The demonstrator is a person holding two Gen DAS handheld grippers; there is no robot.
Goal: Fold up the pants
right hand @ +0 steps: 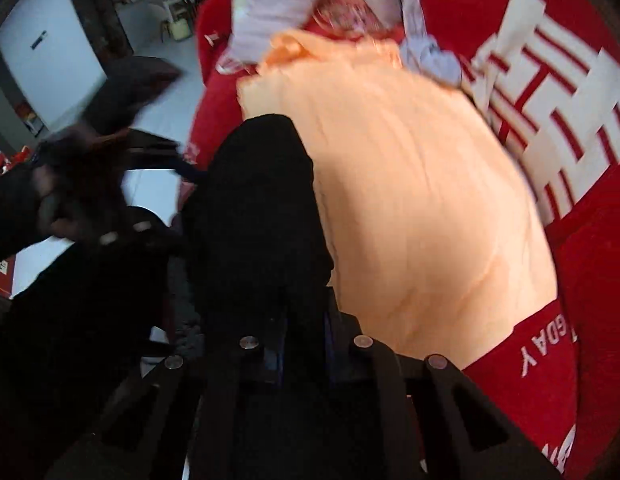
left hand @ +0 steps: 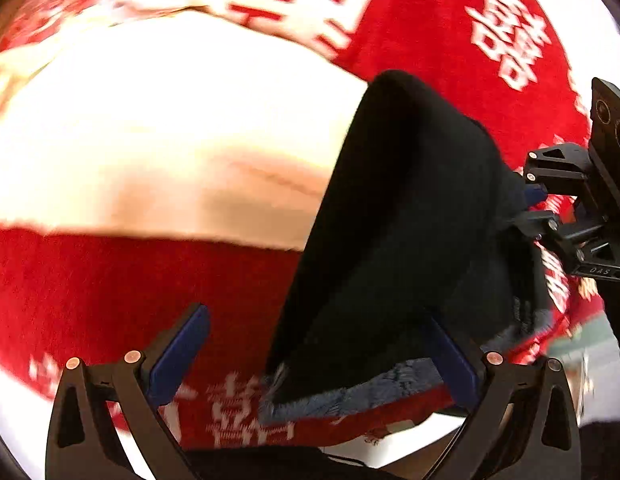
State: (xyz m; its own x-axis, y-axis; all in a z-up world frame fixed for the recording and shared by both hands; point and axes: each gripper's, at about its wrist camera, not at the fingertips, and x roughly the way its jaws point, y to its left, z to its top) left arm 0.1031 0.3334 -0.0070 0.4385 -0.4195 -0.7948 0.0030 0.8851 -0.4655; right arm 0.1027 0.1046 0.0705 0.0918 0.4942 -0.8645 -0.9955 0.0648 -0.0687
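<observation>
Pants (left hand: pixel 406 216): black, lifted off the red cloth (left hand: pixel 109 280).
Right gripper (right hand: pixel 301 316): jaws clamped on the pants' edge.
Left gripper (left hand: pixel 314 356): jaws spread wide, pants hem between them, unpinched.

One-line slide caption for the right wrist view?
Right hand-held gripper shut on black fabric pants, lifted over a peach cloth on red printed covering.
</observation>
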